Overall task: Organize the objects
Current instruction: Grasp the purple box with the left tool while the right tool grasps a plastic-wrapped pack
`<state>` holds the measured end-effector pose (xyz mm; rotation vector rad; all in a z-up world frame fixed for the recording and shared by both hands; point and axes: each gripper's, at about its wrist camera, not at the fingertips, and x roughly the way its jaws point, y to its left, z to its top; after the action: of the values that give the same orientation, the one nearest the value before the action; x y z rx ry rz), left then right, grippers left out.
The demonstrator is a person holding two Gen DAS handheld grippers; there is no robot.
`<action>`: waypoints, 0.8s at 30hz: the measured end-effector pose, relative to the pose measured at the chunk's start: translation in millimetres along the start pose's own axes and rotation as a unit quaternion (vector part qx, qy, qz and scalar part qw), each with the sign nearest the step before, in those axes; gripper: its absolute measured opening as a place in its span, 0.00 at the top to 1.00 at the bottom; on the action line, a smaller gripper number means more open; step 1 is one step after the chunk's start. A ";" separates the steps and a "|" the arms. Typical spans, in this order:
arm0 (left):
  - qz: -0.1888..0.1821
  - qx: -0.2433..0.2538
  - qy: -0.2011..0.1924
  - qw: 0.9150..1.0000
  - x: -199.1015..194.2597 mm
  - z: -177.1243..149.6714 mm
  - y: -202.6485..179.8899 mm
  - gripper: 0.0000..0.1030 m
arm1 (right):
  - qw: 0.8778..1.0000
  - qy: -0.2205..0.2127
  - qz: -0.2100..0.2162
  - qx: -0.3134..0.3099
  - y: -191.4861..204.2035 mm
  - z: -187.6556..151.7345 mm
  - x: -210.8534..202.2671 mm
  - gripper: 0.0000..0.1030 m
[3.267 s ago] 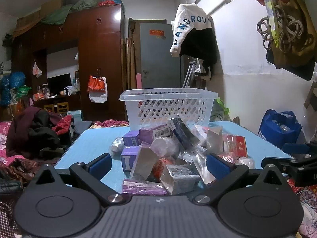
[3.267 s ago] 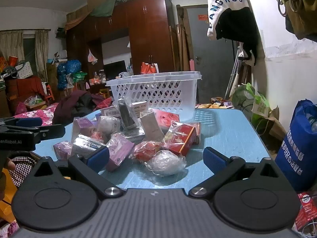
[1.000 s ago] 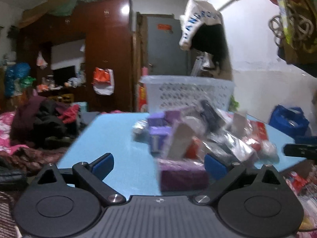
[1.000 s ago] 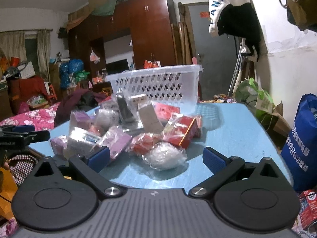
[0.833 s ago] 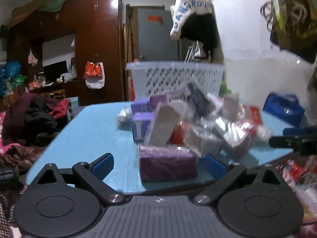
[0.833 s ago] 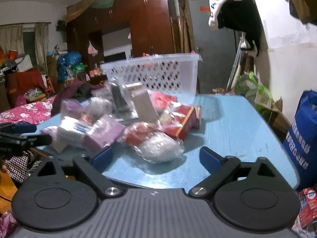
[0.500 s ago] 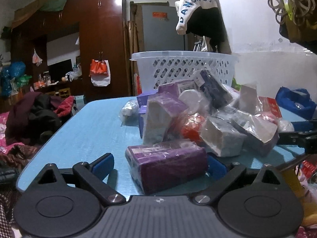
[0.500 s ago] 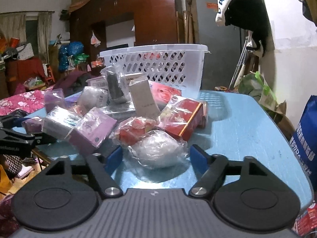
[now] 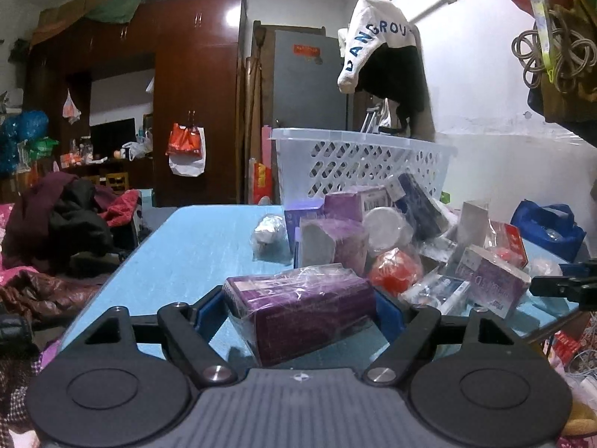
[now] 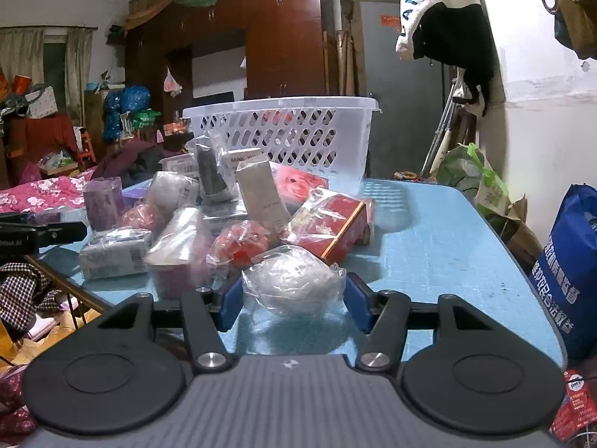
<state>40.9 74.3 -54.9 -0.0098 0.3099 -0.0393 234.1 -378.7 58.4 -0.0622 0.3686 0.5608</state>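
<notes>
A purple box point(image 9: 309, 306) wrapped in clear film lies at the near edge of the blue table point(image 9: 201, 239). My left gripper point(image 9: 298, 308) has its jaws closing on it, and both blue pads touch the box's ends. In the right wrist view a white round item in a plastic bag point(image 10: 294, 280) sits between the pads of my right gripper point(image 10: 293, 296). Its jaws are closing too, and they touch the bag's sides. A white perforated basket point(image 9: 358, 164) point(image 10: 283, 130) stands behind the pile of wrapped boxes point(image 10: 224, 224).
Red, purple and silver wrapped packages point(image 9: 429, 254) crowd the table's middle. A heap of clothes point(image 9: 59, 224) lies left of the table. A blue bag point(image 10: 574, 272) stands on the floor to the right. Bare tabletop point(image 10: 429, 231) shows right of the pile.
Both grippers came forward and lower to the pile. The left jaws narrowed from wide onto the purple box. The right jaws narrowed onto the white bagged item.
</notes>
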 end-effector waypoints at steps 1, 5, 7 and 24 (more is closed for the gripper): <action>-0.001 -0.001 -0.002 1.000 -0.8 1.3 0.5 0.19 | 1.000 -0.001 0.000 -0.001 0.5 0.1 -1.1 0.41; -0.010 -0.012 -0.013 1.000 -3.8 8.2 4.6 0.19 | 1.000 -0.011 0.000 0.002 -1.5 4.9 -6.0 0.41; -0.015 -0.017 -0.018 1.000 -5.0 13.5 5.9 0.19 | 1.000 -0.019 0.001 0.004 -3.1 8.9 -9.2 0.41; -0.034 -0.030 0.050 0.998 196.1 222.7 -14.4 0.19 | 0.994 -0.072 0.017 -0.083 -10.5 199.3 139.2 0.41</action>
<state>294.9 52.9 97.6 -0.0790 0.4117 -0.0975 413.4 -285.6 194.0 -0.1759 0.1820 0.6249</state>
